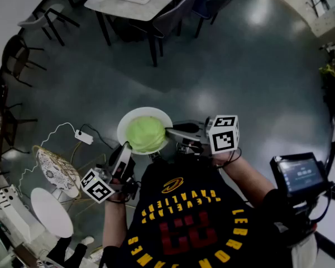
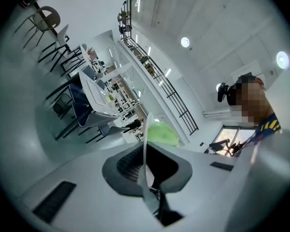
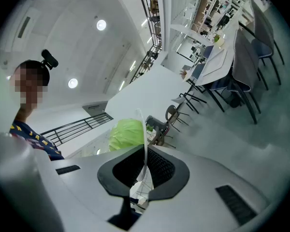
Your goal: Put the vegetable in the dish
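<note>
**Dish held aloft, vegetable aboard.** You hold a white dish [image 1: 123, 128] in the air over the grey floor [image 1: 229, 71], with no table beneath it. The vegetable [image 1: 146, 133], a pale green leafy head much like a cabbage, lies in the hollow and fills most of it. Nothing else is in the dish.

The left tongs [image 2: 146, 159] are clamped on the thin rim at your left. The right tongs [image 3: 144, 164] are clamped on the rim at your right. In both gripper views the rim runs edge-on between the ribbed pads, with the green head just beyond it.

The vegetable appears to be already where the task wants it, so the load to mind is dish and head together. The head is probably light for its bulk, firm and round. It looks loose, kept in place only by the dish's shallow curve, so it may roll if the dish tips. The dish reads as stiff, smooth and breakable, and each pair of tongs has only a narrow bite on a slick edge. Keep both holds level. Should you need the head itself, take it gently across its middle, since outer leaves are likely to bruise and tear.
</note>
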{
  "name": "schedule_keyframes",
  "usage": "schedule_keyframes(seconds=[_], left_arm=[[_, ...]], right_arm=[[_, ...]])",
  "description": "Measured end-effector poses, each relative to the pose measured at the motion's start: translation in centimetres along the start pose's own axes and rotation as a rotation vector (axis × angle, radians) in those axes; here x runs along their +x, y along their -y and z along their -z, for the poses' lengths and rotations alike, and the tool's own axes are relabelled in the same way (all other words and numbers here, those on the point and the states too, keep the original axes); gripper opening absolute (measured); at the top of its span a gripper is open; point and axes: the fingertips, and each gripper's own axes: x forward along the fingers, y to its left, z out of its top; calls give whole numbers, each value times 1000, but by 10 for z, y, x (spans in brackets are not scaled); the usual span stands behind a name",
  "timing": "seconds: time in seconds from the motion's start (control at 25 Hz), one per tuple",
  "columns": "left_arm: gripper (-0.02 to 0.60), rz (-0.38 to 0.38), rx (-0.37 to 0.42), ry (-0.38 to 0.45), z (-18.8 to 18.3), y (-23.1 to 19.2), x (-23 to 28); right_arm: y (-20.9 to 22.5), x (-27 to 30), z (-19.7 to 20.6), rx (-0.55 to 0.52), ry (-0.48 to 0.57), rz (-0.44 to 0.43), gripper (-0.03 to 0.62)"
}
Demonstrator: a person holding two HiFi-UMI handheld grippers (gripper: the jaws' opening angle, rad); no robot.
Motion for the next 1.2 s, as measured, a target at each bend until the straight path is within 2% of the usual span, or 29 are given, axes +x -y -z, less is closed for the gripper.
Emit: schedule_keyframes(seconds=[0.2, 0.32, 0.4, 0.52, 0.72, 0.96, 1.2], left_arm=[[14, 3, -12, 12, 1, -2, -3], [14, -9, -45, 8, -1, -8, -6], [14, -32, -125, 0, -4, -16, -11], [14, -85, -295, -18, -6, -30, -20], [18, -141, -374, -39, -14, -55, -32], [17, -153, -444, -19, -25, -84, -60], [17, -130, -528, 0, -38, -100, -71]], right_arm=[[1, 2, 0, -2, 5, -2, 21], [2, 8, -1, 41, 27, 7, 21], [2, 16, -1, 101, 52, 20, 21], [13, 28, 2, 206, 75, 80, 21], [38, 50, 17, 357, 95, 185, 21], [39, 85, 20, 345, 94, 224, 21], [42, 109, 23, 373, 104, 254, 21]])
